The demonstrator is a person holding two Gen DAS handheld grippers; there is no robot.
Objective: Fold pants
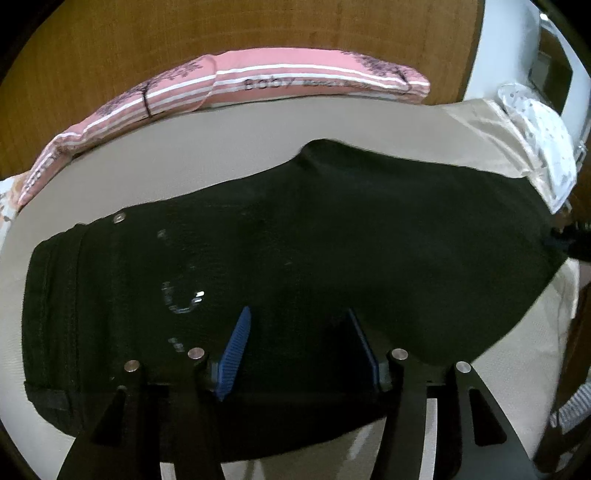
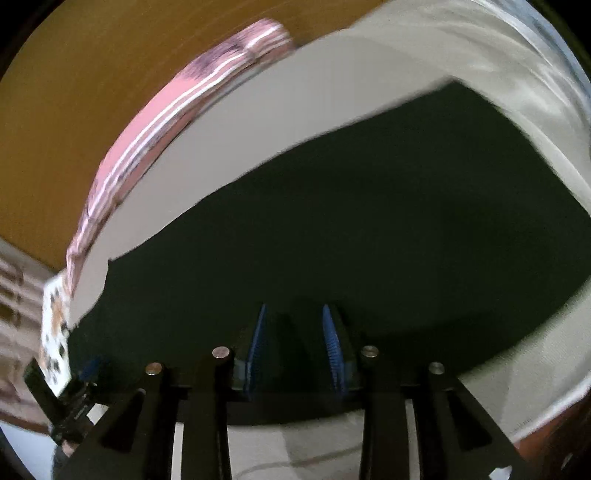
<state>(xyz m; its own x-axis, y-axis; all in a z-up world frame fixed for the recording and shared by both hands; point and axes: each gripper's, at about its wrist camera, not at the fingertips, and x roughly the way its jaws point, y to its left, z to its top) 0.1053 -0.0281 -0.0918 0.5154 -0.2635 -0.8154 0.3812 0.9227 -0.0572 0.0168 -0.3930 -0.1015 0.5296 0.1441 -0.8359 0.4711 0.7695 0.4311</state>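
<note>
Black pants (image 1: 295, 240) lie spread across a beige bed sheet (image 1: 221, 140), waistband with a metal button (image 1: 119, 218) at the left. My left gripper (image 1: 299, 325) is open just above the near part of the pants, blue pads wide apart, nothing between them. In the right wrist view the pants (image 2: 369, 229) fill the middle, blurred. My right gripper (image 2: 295, 325) is open over the near edge of the fabric, with a gap between its blue pads. The left gripper (image 2: 74, 398) shows at the lower left of the right wrist view.
A pink striped pillow (image 1: 258, 81) lies along the far edge of the bed against a wooden headboard (image 1: 258, 26). A white dotted cloth (image 1: 543, 125) sits at the far right. The pillow (image 2: 177, 110) also shows in the right wrist view.
</note>
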